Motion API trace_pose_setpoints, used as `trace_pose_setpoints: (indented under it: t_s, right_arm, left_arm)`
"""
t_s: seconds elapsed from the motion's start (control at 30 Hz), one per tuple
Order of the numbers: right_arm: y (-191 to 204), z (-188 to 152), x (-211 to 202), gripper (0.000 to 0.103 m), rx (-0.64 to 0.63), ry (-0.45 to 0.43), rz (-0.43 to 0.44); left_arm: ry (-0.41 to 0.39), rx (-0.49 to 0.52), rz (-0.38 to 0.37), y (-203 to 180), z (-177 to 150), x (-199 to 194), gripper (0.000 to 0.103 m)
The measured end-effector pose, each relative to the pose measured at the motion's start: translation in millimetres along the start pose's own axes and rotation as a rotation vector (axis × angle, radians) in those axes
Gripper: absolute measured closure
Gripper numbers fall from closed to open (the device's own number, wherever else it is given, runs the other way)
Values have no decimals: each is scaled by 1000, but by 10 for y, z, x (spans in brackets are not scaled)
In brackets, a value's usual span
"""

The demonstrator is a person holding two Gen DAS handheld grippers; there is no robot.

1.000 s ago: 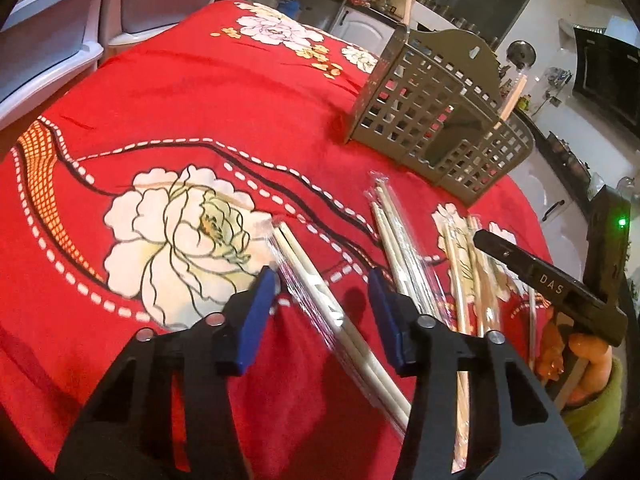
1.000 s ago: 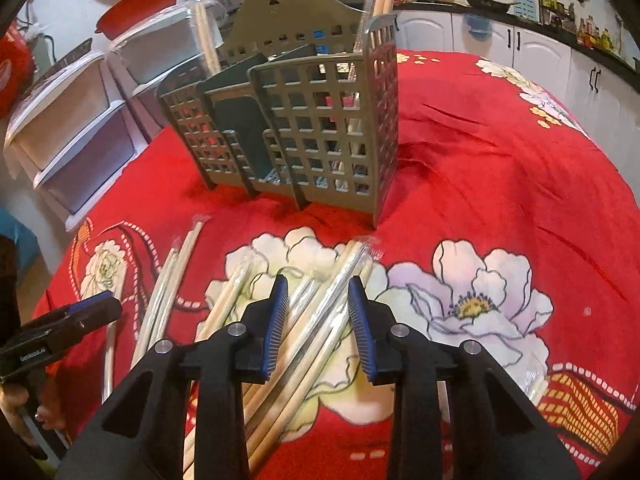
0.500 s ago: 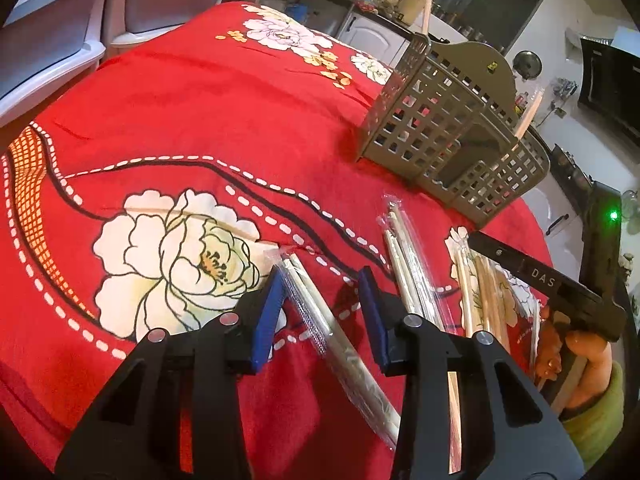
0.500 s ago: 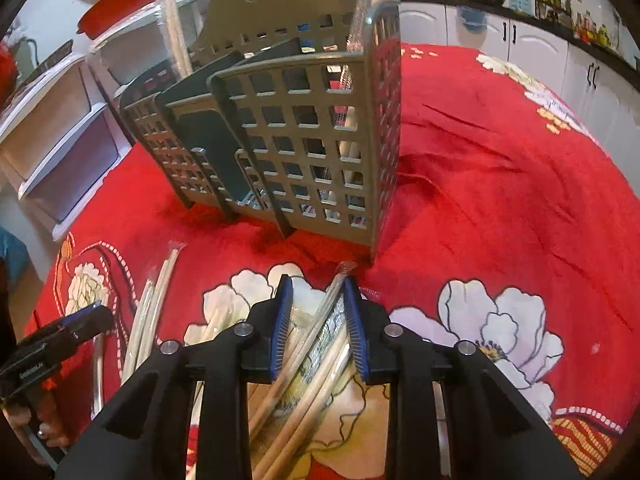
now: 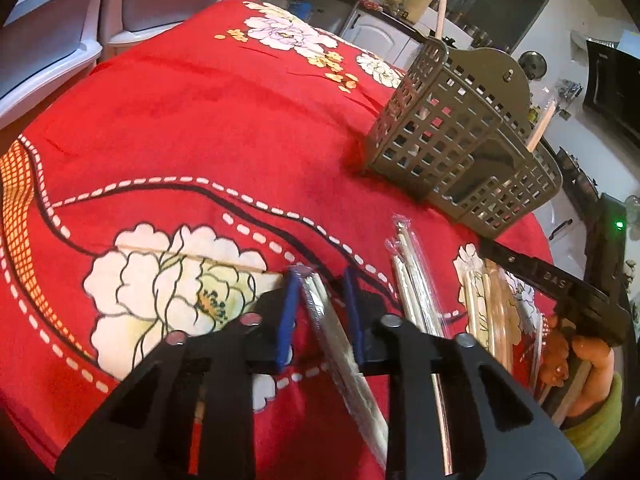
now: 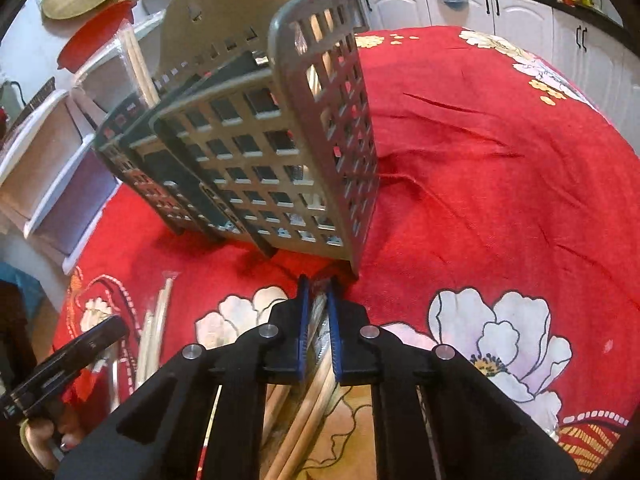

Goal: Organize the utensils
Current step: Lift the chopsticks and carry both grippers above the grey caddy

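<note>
While the left claw [image 5: 320,304] sits low over the red floral cloth [image 5: 192,120] on the tabletop, its blue pads stand apart w/ a cellophane-wrapped chopstick pair [image 5: 340,356] running between them; gaps show on both sides of the wrap, so it's open around the pair, not pinching. Just right of that claw lie more wrapped pairs [image 5: 412,280] flat on the cloth, then another bunch [image 5: 488,312] further right, partly under the right claw's black body [image 5: 568,292], which a hand [image 5: 580,356] holds at the frame edge. Ahead & to the right, well apart from the left claw, stands the grey lattice utensil holder [image 5: 460,136], w/ a few chopsticks sticking up out of it.

In the right wrist view the right claw [image 6: 317,300] has its pads nearly together, clamped on a wrapped chopstick bundle [image 6: 316,392] that passes back under the claw body; tip of the wrap pokes out just past the pads. Left of this claw, loose wrapped pairs [image 6: 158,328] lie on the cloth, & the left claw's black body shows at lower left. Straight ahead, very near the pad tips, is the holder [image 6: 280,160], tilted in this view, w/ several compartments; chopsticks [image 6: 326,12] stand in the rightmost one, more [image 6: 138,64] in a left one. Beyond: white drawers [image 6: 60,168] far left, cabinets behind.
</note>
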State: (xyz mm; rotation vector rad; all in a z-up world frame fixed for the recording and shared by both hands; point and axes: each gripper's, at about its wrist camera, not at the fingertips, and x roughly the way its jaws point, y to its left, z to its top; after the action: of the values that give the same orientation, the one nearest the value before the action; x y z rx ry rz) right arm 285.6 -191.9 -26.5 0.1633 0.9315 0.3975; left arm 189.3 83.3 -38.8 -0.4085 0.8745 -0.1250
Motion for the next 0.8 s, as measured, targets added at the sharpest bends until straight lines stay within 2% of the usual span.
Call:
trace_pose_setpoints:
  t_s: [0.3, 0.8]
  right_arm:
    - [137, -7, -346, 95, -38, -60, 47]
    - [575, -36, -1169, 97, -163, -225, 138]
  left_arm:
    - [-4, 24, -23, -75, 102, -47, 100]
    - [-206, 126, -78, -536, 498, -849, 103]
